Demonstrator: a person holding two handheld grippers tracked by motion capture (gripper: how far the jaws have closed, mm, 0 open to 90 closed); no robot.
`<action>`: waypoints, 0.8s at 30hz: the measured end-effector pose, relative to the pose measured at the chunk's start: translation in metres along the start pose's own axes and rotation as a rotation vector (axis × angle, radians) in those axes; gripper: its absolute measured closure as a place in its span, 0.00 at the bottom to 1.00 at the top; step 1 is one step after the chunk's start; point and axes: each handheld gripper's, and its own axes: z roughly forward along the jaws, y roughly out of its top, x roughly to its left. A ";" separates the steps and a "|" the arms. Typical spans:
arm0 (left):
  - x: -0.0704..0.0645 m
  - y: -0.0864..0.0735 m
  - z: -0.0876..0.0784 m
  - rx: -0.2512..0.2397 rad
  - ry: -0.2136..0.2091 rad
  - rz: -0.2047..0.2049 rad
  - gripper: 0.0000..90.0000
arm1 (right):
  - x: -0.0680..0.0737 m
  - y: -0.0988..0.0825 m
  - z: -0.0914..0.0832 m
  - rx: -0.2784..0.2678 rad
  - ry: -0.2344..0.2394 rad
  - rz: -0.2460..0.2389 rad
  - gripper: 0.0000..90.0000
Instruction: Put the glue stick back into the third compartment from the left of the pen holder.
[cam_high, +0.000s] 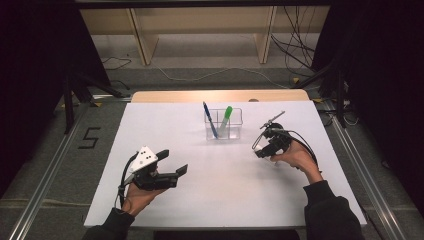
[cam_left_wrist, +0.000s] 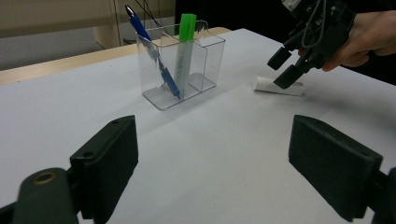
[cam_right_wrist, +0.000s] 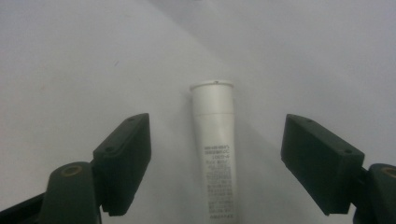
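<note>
Hovering over a white tube (cam_right_wrist: 215, 149), the right gripper (cam_right_wrist: 215, 163) has its black jaws spread wide, one on each side of the tube and neither touching it. The tube is a smooth, round cylinder with a flat cap at its far end and fine grey print along its body; it lies flat on the matte white tabletop (cam_high: 225, 180), lengthwise between the jaws. In the left gripper view the right gripper (cam_left_wrist: 286, 67) tilts down with its blocky tips just above the tube (cam_left_wrist: 279, 86). The left gripper (cam_high: 172, 162) rests low near the person, jaws apart and empty. Beyond it, and beside the right gripper, stands a clear plastic holder (cam_left_wrist: 180, 63) with two compartments, a blue pen (cam_left_wrist: 154, 53) leaning in one, a green marker (cam_left_wrist: 184, 42) upright in the other.
</note>
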 end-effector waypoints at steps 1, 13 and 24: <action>0.000 0.000 0.000 0.002 -0.003 0.005 0.17 | 0.000 0.000 0.001 -0.001 0.000 -0.006 0.29; 0.000 0.000 0.001 0.010 0.002 0.007 0.17 | -0.001 0.007 0.007 0.063 0.004 -0.024 0.37; -0.001 0.000 0.000 0.000 -0.001 0.011 0.17 | 0.000 0.010 0.010 0.127 0.000 -0.023 0.52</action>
